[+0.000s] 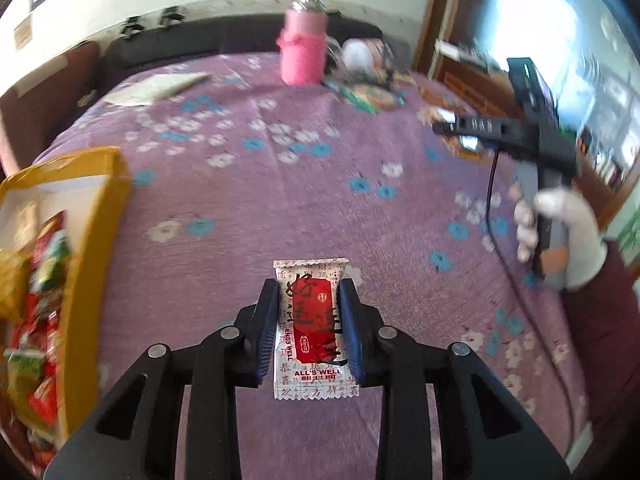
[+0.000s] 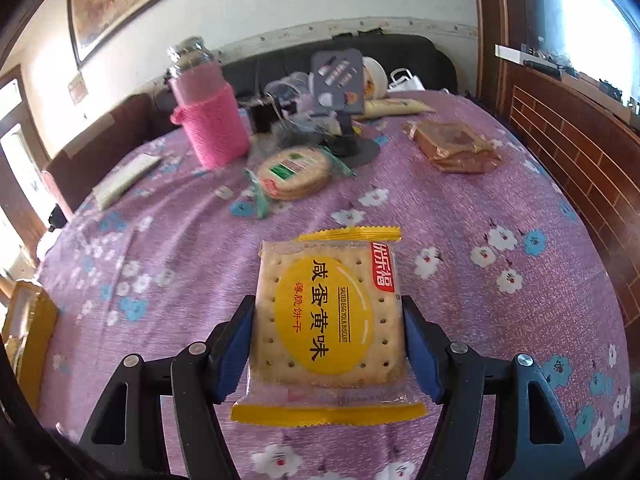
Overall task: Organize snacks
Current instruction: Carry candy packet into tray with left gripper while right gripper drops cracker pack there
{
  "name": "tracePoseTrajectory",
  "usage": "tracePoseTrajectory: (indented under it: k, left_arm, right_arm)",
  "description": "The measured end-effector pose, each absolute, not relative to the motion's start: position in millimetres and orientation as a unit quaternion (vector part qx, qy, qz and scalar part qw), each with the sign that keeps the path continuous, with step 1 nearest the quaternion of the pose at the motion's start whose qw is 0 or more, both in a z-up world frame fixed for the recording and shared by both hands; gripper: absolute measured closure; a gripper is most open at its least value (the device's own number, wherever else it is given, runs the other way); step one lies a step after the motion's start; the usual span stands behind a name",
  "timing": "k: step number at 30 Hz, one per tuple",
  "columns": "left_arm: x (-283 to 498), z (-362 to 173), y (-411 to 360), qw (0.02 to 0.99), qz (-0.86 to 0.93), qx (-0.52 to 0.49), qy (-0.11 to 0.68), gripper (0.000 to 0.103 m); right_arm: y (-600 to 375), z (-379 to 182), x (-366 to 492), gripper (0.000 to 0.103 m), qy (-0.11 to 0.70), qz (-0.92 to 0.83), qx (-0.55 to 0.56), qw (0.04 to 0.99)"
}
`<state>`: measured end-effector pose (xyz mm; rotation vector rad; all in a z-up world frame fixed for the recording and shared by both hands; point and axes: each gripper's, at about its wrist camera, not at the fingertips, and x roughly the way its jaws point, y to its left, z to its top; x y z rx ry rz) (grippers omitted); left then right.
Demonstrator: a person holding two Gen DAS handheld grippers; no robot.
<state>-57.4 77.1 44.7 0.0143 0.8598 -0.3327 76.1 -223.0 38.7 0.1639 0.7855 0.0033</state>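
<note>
In the left wrist view my left gripper [image 1: 310, 320] is shut on a small white and red candy packet [image 1: 312, 328], its blue pads pressing both long sides above the purple flowered cloth [image 1: 280, 184]. A yellow box [image 1: 96, 248] with several red and green snack packets stands at the left. The right gripper [image 1: 532, 136] shows at the right in a white-gloved hand [image 1: 568, 240]. In the right wrist view my right gripper [image 2: 328, 336] is shut on a yellow salted egg yolk biscuit pack [image 2: 328, 320], pads against both its sides.
A pink knitted bottle [image 2: 210, 120] stands at the back. Round crackers in a clear wrap [image 2: 294, 174], a brown wrapped snack [image 2: 452, 146], a phone stand [image 2: 340, 92] and a white pack [image 2: 124, 180] lie on the cloth. A wooden panel [image 2: 576, 152] borders the right.
</note>
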Motion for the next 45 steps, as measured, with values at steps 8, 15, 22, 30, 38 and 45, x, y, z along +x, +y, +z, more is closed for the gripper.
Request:
tracePoseTrajectory:
  k: [8,15,22,30,38,45]
  left_arm:
    - [-99,84,154,0.923,-0.104,-0.076,0.363,0.076]
    - [-130,98,224,0.939,-0.027,-0.109,0.325,0.076]
    - [-152,87,291,0.934,0.041,-0.162,0.314,0.075]
    - [-148,70,329,0.925,0.075,-0.183,0.324,0.075]
    - [-134,53,358,0.917,0.091,-0.194,0.336,0.075]
    - [-123,42,369,0.912,0.095,-0.198,0.346,0.074]
  right_arm:
    - [-177,65,46,0.033,0.347,0.058,0.067,0.934]
    - [-111,83,-1,0.033,0.344,0.139,0.053,0.927]
    - [-14,94,-35,0.033,0.359,0.251,0.028,0.898]
    - [102,91,-60,0.034,0.383,0.346,-0.009,0.856]
    - [174,70,-68,0.034,0.404,0.375,-0.046,0.833]
    - [202,49,-58,0.034,0.417,0.365,-0.072,0.829]
